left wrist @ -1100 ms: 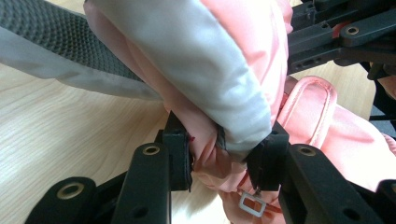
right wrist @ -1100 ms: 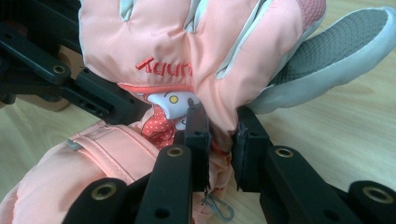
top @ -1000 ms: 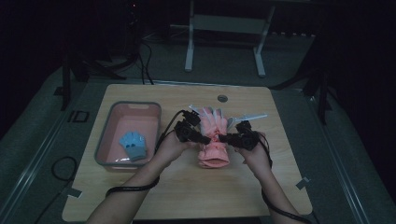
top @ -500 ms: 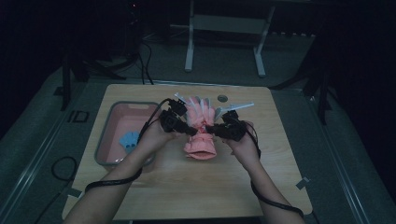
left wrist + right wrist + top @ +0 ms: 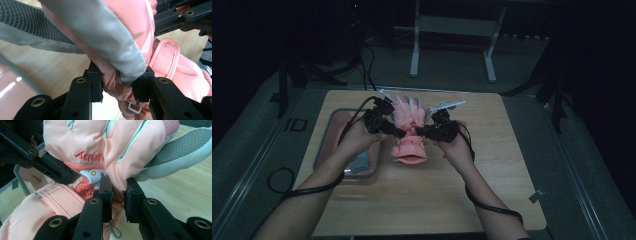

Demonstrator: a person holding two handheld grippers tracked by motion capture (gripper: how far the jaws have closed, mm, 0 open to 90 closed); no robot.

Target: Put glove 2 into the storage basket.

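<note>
A pink padded glove point(image 5: 408, 127) with grey trim and a cartoon patch hangs lifted above the wooden table point(image 5: 492, 170), fingers pointing away from me. My left gripper point(image 5: 393, 131) is shut on its left side, its pads pinching pink and grey fabric point(image 5: 117, 75). My right gripper point(image 5: 421, 132) is shut on the opposite side, its pads squeezing a fold of the glove point(image 5: 117, 187) beside the patch. The cuff point(image 5: 410, 151) droops toward the table. A small clip point(image 5: 113, 230) dangles below the glove.
A pink tray point(image 5: 337, 135) with grey rim stands on the table's left, partly behind my left hand, with something bluish point(image 5: 360, 161) inside. Two table-stand legs point(image 5: 414, 55) rise beyond the far edge. Cables trail from both grippers across the near table.
Both grippers have carried the glove up and away from me, toward the far side of the table. The glove has gone from lying low to hanging raised between them.
</note>
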